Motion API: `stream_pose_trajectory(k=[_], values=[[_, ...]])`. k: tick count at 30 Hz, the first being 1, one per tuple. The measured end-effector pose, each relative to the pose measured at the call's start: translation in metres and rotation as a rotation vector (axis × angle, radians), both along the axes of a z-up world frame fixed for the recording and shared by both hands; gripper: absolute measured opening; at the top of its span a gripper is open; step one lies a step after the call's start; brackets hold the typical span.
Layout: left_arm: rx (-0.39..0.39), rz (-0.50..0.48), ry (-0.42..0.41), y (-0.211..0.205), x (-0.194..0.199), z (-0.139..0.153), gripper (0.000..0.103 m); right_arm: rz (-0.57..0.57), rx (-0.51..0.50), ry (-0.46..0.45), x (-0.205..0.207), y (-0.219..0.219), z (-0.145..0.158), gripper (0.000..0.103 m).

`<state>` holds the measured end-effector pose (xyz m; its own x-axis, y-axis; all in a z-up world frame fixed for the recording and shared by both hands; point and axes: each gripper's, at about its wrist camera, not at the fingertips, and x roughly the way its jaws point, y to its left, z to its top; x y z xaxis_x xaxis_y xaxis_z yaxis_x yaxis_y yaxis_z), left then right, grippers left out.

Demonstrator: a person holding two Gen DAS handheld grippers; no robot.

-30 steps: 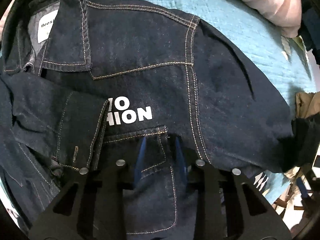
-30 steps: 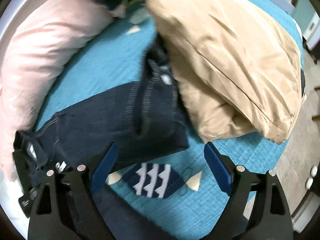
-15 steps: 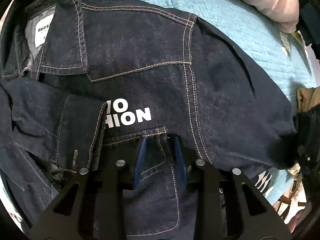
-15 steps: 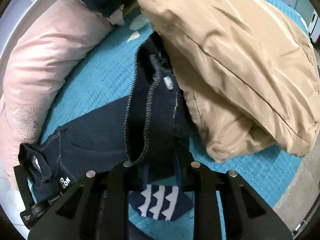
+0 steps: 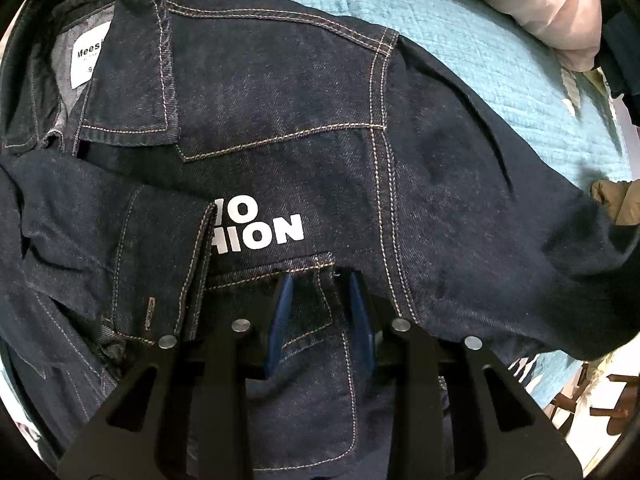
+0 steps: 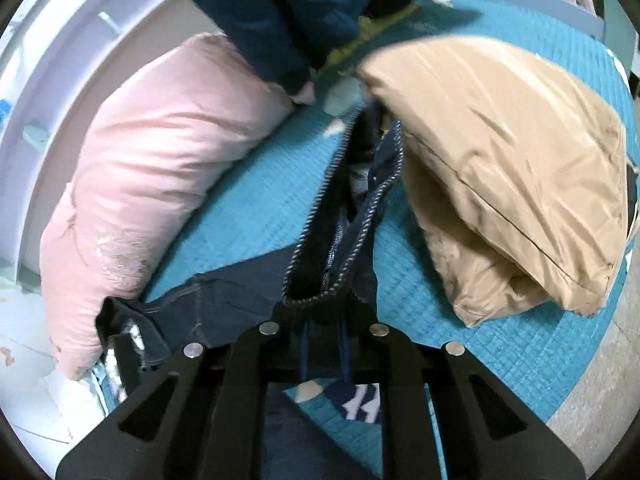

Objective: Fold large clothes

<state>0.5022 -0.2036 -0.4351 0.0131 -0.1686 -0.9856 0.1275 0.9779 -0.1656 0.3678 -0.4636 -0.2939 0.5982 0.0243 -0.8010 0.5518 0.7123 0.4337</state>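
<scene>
A dark denim jacket with tan stitching and white lettering lies spread on a teal quilt. One sleeve lies folded across its front at the left. My left gripper is nearly closed, its blue pads pinching a fold of denim at the chest pocket. My right gripper is shut on the cuff of the other sleeve, which hangs lifted above the quilt.
A pink pillow lies to the left and a tan cushion to the right of the sleeve. A dark blue quilted garment sits at the back. A white frame runs along the far left.
My right gripper closed on the sleeve cuff and lifted it. My left gripper stayed nearly still, pinching the chest pocket fabric.
</scene>
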Motion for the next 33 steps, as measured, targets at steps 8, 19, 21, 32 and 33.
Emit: stream_pose_trajectory(k=[8,19,21,32,33], values=[[-0.018,0.006,0.016,0.007,0.009,-0.003,0.027,0.126,-0.052,-0.097,0.007,0.047,0.061,0.011],[-0.102,0.005,0.002,0.032,0.012,0.036,0.022,0.331,-0.130,-0.178,0.034,0.140,0.129,0.011],[-0.135,0.003,-0.011,0.044,0.009,0.054,0.027,0.363,-0.144,-0.180,0.040,0.159,0.134,0.011],[-0.104,0.161,-0.051,0.172,-0.018,0.116,0.078,0.538,-0.159,-0.164,0.060,0.262,0.136,0.011],[-0.082,0.180,-0.058,0.182,-0.026,0.118,0.080,0.552,-0.155,-0.161,0.062,0.269,0.135,0.011]])
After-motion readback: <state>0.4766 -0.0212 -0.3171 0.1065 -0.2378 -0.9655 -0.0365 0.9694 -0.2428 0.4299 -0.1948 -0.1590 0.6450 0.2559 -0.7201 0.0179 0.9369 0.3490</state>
